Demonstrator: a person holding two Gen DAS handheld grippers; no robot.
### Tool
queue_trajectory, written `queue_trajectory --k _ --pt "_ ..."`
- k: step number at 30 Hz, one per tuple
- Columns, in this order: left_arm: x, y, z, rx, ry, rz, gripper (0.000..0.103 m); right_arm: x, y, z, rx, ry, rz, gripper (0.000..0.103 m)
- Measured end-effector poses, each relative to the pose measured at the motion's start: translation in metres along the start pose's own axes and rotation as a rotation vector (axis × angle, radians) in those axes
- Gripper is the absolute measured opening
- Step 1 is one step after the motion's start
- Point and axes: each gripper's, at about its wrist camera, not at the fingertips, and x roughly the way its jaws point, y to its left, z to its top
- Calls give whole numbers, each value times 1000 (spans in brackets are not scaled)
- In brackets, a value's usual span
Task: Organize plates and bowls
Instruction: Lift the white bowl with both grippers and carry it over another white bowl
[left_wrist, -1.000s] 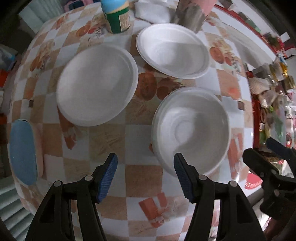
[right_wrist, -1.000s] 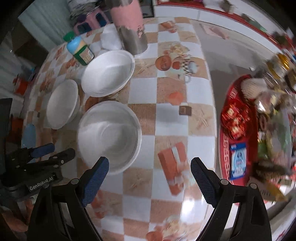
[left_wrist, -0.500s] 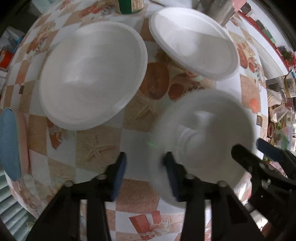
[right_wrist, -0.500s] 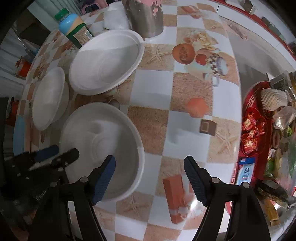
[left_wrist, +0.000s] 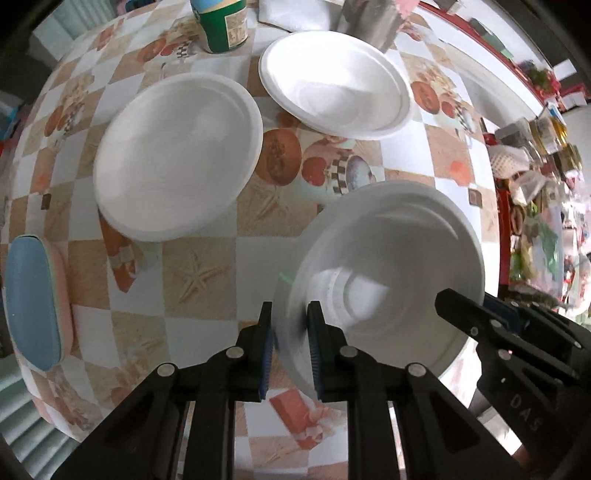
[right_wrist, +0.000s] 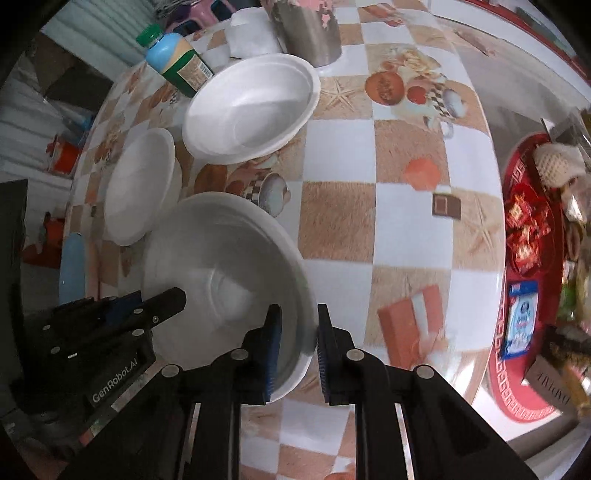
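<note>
The near white bowl (left_wrist: 388, 280) (right_wrist: 221, 280) sits on the checkered table, blurred at its rim. My left gripper (left_wrist: 290, 339) is closing on the bowl's left rim, one pad inside and one outside, pressing on it. My right gripper (right_wrist: 298, 347) is closing on the opposite rim, the wall caught between its blue pads. Each gripper shows in the other's view: the right gripper (left_wrist: 480, 321) and the left gripper (right_wrist: 147, 310). A white plate (left_wrist: 177, 155) (right_wrist: 140, 184) lies to the left. A second white bowl (left_wrist: 336, 81) (right_wrist: 251, 107) stands farther back.
A green bottle (right_wrist: 177, 62) with a blue label, a metal cup (right_wrist: 310, 29) and a white napkin (right_wrist: 251, 40) stand at the back. A blue pad (left_wrist: 33, 302) lies at the table's left edge. A red tray (right_wrist: 528, 258) of snacks sits right of the table.
Both grippers' jaws went from wide apart to narrow on the near bowl's rim. The left gripper shifted right onto the rim; the right came down over the opposite side.
</note>
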Motion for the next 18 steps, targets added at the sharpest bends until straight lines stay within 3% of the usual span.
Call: queue_trajectory --k 10,18 --pt "-33 8 -35 78 -8 24 19 -26 12 -33 95 -21 100 20" --pt "-51 36 -45 26 -33 32 19 -24 36 -56 95 2 158 20"
